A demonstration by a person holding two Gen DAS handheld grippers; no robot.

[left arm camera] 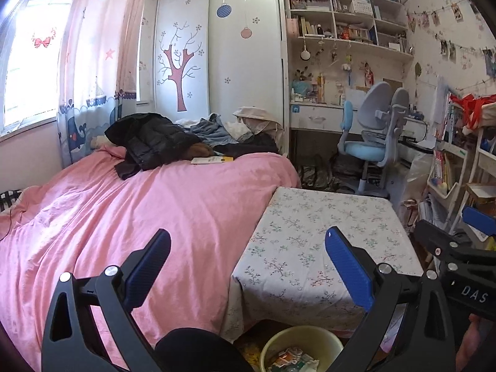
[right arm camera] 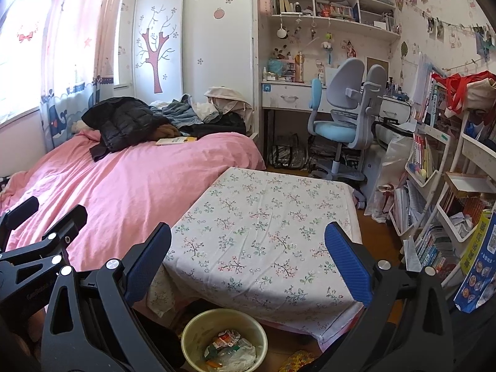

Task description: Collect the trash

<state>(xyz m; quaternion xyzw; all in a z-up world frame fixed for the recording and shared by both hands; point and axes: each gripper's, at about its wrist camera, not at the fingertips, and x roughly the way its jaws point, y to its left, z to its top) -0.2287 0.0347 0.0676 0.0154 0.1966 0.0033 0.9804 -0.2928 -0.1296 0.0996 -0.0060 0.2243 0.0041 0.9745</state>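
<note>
Both tongs hang with their blue pads spread wide and nothing between them: the left tongs (left arm camera: 248, 266) over the edge of the pink bed (left arm camera: 124, 204), the right tongs (right arm camera: 248, 263) over the floral-clothed tabletop (right arm camera: 263, 217). On the floor below, a yellowish trash bin (right arm camera: 198, 328) stands just beside the tabletop's near edge, with crumpled wrappers (right arm camera: 229, 347) lying inside it.
</note>
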